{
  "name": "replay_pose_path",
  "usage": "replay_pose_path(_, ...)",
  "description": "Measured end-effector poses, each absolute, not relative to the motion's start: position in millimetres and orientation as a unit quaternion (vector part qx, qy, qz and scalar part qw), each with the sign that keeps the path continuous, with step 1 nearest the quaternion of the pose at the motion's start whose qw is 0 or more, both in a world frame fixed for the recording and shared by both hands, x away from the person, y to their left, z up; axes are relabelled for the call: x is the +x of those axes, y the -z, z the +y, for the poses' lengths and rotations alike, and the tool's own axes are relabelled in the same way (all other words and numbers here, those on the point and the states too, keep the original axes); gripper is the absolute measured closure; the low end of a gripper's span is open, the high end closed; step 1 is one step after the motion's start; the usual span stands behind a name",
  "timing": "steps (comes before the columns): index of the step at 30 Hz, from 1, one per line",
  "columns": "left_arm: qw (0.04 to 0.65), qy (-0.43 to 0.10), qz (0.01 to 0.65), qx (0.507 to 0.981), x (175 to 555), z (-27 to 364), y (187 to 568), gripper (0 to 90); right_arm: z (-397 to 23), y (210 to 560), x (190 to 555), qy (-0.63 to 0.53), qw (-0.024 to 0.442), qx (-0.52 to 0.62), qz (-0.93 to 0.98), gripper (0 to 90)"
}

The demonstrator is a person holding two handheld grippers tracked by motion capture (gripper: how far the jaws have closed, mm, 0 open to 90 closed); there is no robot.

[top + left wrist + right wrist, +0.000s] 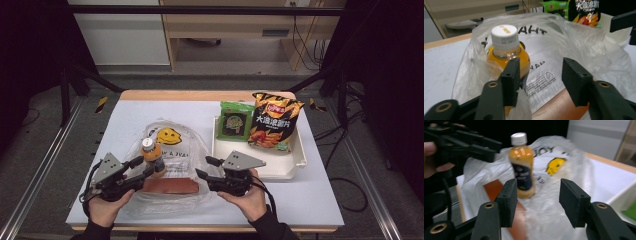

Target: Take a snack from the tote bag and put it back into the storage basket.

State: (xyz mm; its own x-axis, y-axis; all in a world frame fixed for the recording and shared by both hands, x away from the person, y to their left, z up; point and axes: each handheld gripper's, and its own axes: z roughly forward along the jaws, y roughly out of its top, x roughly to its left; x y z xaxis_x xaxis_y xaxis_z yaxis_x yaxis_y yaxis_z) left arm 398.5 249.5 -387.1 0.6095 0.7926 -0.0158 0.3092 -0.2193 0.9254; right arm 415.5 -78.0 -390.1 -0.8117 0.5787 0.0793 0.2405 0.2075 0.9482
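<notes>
An orange juice bottle (151, 152) with a white cap stands upright on a clear plastic bag (175, 145) printed with a yellow smiley. A flat reddish-brown pack (170, 186) lies in the bag near its front. My left gripper (142, 167) is open just in front and left of the bottle (507, 53), and bag film (564, 42) bunches against its left jaw. My right gripper (202, 167) is open at the bag's right side, apart from the bottle (522, 165), with bag film (564, 157) and the brown pack (495, 188) ahead of it.
A white tray (300, 160) at the right holds a green snack packet (235, 120) and an orange chip bag (274, 122). The table's wooden far edge (190, 95) lies behind the bag. Dark frame bars and cables surround the table.
</notes>
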Motion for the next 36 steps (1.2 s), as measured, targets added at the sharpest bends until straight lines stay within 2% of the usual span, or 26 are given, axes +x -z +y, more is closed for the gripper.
replay_pose_path(1, 0.497, -0.240, 0.371, 0.746, 398.9, 248.6, 389.2, 50.4, -78.0, 390.1, 415.5, -0.569, 0.148, 0.269, 0.763, 50.1)
replay_pose_path(2, 0.492, -0.237, 0.372, 0.750, 399.9, 248.3, 391.5, 54.3, -69.8, 394.7, 412.0, -0.561, 0.141, 0.253, 0.775, 56.1)
replay_pose_path(5, 0.476, -0.229, 0.380, 0.759, 402.6, 247.2, 400.2, 59.6, -57.6, 403.8, 410.4, -0.546, 0.131, 0.244, 0.791, 59.9)
replay_pose_path(9, 0.451, -0.223, 0.387, 0.773, 405.4, 247.4, 411.3, 65.8, -48.7, 414.6, 411.5, -0.530, 0.118, 0.242, 0.804, 61.1)
replay_pose_path(10, 0.447, -0.222, 0.388, 0.775, 405.9, 248.3, 413.2, 69.9, -44.9, 420.4, 412.7, -0.520, 0.112, 0.240, 0.812, 61.8)
replay_pose_path(16, 0.438, -0.216, 0.400, 0.776, 405.9, 258.2, 420.3, 70.9, -45.0, 429.0, 416.0, -0.502, 0.105, 0.240, 0.824, 60.5)
replay_pose_path(25, 0.436, -0.202, 0.392, 0.785, 399.7, 267.4, 425.8, 47.0, -49.8, 439.6, 417.1, -0.483, 0.102, 0.243, 0.835, 47.1)
replay_pose_path(36, 0.424, -0.193, 0.392, 0.793, 395.6, 276.4, 438.0, 34.5, -53.5, 453.8, 416.6, -0.466, 0.096, 0.250, 0.844, 39.8)
